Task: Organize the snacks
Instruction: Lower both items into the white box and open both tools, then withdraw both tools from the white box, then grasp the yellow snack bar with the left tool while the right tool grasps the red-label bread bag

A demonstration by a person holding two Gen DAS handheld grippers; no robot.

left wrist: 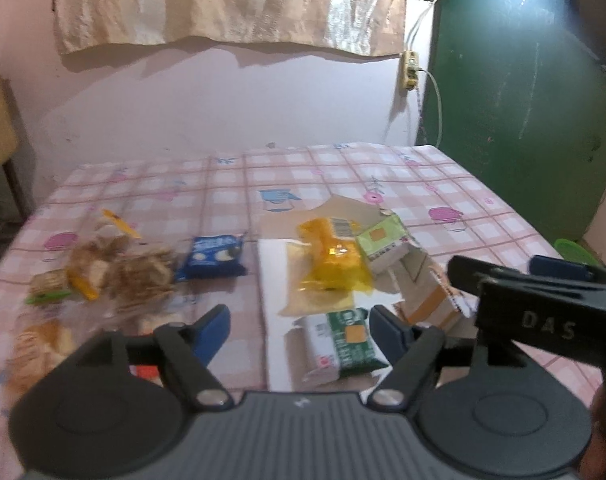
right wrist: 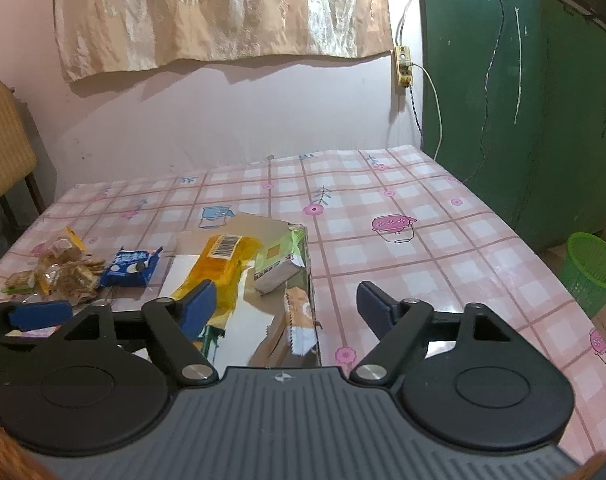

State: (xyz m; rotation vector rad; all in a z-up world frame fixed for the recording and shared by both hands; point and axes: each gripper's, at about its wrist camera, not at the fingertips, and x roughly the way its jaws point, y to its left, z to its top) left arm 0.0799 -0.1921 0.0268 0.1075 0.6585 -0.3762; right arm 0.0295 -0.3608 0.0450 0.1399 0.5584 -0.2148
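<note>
A low cardboard box [left wrist: 273, 280] lies on the table and holds a yellow packet [left wrist: 335, 260], a light green packet [left wrist: 383, 244], a dark green packet [left wrist: 343, 340] and an orange-and-white packet [left wrist: 427, 304]. My left gripper [left wrist: 301, 332] is open just above the box's near end, and the dark green packet lies below and between its blue pads, untouched. My right gripper [right wrist: 289, 312] stands wide open over the box's right side [right wrist: 309, 280] with nothing in it. A blue biscuit pack [right wrist: 131, 268] and clear bags of crackers [right wrist: 63, 272] lie left of the box.
The table wears a pink checked cloth [right wrist: 423, 240] and its far end meets a pink wall. A green plastic basket [right wrist: 591, 268] stands on the floor beyond the table's right edge, by a green door [right wrist: 503, 100]. A chair [right wrist: 3, 140] stands at the far left.
</note>
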